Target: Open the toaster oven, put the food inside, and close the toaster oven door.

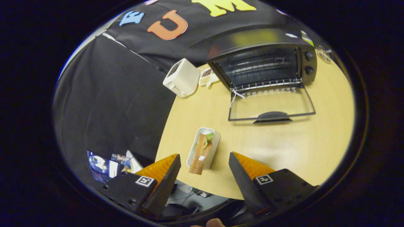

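Wooden table [284, 148] — toaster [182, 78] beside oven [262, 60]; sandwich [200, 154] between spread tool [204, 160] fingers

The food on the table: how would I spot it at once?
Start at the black toaster oven, door dropped open on the wooden table. Nearer, between the open gripper fingers, lies a sandwich in a narrow white tray, unlike the boxy white toaster.

Wood table [284, 151] w/ open toaster oven [262, 60], toaster [182, 78], sandwich tray [203, 148].
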Available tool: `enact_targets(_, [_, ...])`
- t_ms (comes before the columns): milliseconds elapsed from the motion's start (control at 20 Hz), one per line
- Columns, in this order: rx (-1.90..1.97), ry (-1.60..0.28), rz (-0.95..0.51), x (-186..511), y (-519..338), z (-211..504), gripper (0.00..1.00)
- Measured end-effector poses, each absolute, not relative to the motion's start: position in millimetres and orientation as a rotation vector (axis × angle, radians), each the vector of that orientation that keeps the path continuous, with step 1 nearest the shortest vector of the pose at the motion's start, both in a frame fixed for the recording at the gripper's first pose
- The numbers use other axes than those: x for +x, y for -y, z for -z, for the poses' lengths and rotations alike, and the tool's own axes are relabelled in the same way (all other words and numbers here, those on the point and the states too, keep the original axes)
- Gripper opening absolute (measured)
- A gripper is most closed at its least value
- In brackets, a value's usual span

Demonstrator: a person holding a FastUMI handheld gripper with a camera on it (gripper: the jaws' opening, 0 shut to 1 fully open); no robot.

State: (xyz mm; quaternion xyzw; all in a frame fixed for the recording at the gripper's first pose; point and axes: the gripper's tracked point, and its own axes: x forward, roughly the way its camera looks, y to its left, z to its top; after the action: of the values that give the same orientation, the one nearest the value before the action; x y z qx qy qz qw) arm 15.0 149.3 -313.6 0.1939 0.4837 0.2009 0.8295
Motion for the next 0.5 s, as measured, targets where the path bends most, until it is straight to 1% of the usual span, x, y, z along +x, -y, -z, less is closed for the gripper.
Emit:
enact_targets(250, [0.495, -1.169, -0.414, 27, -173, 351, 0.96])
enact_targets(500, [0.57, -1.238, -0.401, 34, -189, 366, 0.77])
